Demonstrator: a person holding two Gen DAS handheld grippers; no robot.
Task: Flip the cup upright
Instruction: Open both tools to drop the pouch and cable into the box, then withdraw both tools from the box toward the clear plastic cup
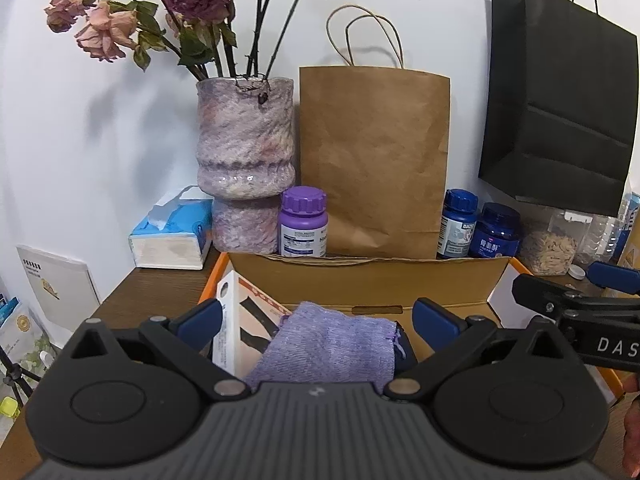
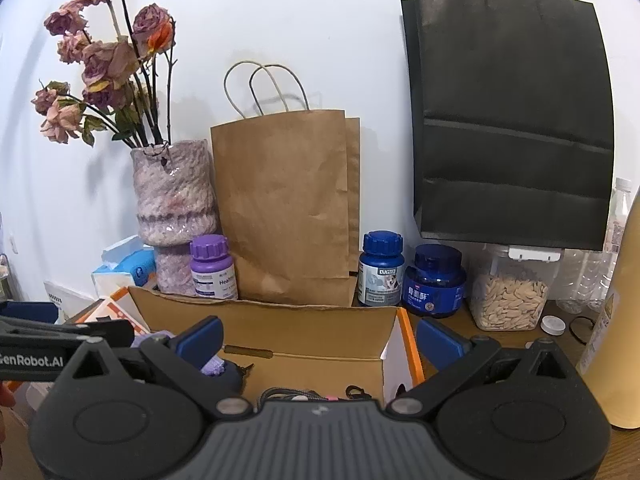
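No cup shows in either view. My left gripper point(image 1: 318, 320) is open above an open cardboard box point(image 1: 368, 280), its blue pads either side of a purple knitted cloth point(image 1: 328, 348) lying inside. A white and red carton point(image 1: 240, 320) stands in the box's left part. My right gripper point(image 2: 322, 340) is open too, hovering over the same cardboard box point(image 2: 280, 320) nearer its right wall. Below it lie a black cord point(image 2: 288, 394) and a dark blue item point(image 2: 232, 376). Each gripper appears at the edge of the other's view.
Against the wall stand a vase of dried roses point(image 1: 244, 160), a brown paper bag point(image 1: 372, 160), a black paper bag point(image 2: 512, 120), a purple bottle point(image 1: 304, 224), two blue jars point(image 2: 434, 280), a seed jar point(image 2: 512, 292) and a tissue pack point(image 1: 172, 232). A tall cream bottle point(image 2: 624, 320) stands at right.
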